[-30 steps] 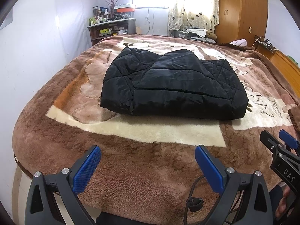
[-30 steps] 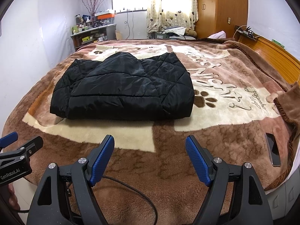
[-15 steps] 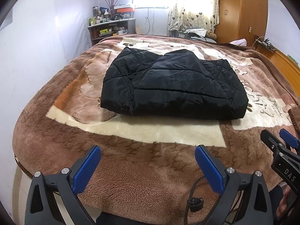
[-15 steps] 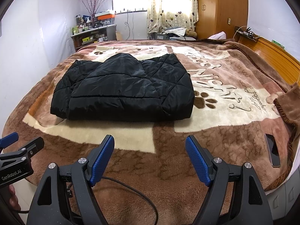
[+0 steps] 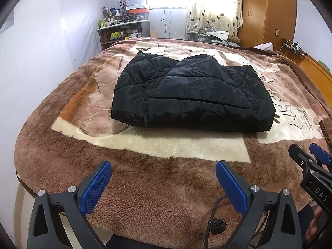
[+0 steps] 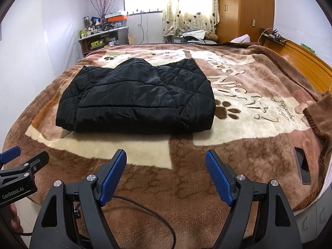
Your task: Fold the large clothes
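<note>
Two grippers hang over the near edge of the bed point(image 5: 37, 145), and neither touches anything. The left gripper point(image 5: 164, 183) has its jaws wide apart and empty; the right gripper point(image 6: 166, 174) is the same, jaws apart with only blanket between them.

On the left side, the bed runs close along the white wall point(image 5: 31, 62), so there is little room for an arm to swing there. A shelf point(image 5: 124, 33) full of small bottles stands past the far left corner.

In the middle lies the black quilted jacket point(image 5: 193, 93), already folded into a thick rectangle, a bit left of the bed's centre and well apart from both grippers. To me the folding looks nearly done or finished. The padded, slippery fabric could spring open, and if one side were lifted alone, the upper layers could slide off and the bundle would lose its shape.

On the right there is much open blanket point(image 6: 249, 95) for moving. A phone point(image 6: 303, 166) lies near the right edge by the near corner; a gripper sweeping there could push it off. A black cable point(image 6: 149, 211) trails under the right gripper and could catch in the fleece.
</note>
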`<move>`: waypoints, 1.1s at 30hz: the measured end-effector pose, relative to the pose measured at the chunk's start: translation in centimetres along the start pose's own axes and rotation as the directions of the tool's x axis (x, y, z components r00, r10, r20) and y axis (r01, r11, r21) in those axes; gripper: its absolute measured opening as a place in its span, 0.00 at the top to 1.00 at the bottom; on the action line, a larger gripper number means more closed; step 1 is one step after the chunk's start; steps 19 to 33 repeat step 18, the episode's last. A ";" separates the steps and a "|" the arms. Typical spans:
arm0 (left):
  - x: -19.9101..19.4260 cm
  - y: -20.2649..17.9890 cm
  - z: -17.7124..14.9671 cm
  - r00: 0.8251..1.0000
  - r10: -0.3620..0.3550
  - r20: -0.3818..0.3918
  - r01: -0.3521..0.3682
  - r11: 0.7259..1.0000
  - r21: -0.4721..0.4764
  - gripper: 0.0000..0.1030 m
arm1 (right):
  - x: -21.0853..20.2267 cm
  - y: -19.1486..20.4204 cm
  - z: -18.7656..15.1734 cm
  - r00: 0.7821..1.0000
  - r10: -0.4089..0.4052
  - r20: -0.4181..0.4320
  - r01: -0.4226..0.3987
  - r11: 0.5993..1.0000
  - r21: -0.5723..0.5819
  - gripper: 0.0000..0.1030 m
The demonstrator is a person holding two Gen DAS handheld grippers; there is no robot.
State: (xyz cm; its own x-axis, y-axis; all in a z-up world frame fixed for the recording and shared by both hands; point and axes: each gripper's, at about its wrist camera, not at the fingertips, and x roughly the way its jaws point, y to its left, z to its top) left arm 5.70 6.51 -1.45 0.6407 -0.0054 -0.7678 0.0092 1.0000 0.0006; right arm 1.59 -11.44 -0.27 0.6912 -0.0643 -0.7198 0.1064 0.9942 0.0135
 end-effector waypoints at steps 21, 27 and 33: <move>0.3 -0.1 0.0 1.000 0.000 -0.001 0.000 1.000 0.007 0.02 | 0.1 0.1 -0.1 1.000 0.001 -0.004 -0.001 1.000 0.005 0.24; 0.3 -0.1 0.0 1.000 0.000 -0.001 0.000 1.000 0.007 0.02 | 0.1 0.1 -0.1 1.000 0.001 -0.004 -0.001 1.000 0.005 0.24; 0.3 -0.1 0.0 1.000 0.000 -0.001 0.000 1.000 0.007 0.02 | 0.1 0.1 -0.1 1.000 0.001 -0.004 -0.001 1.000 0.005 0.24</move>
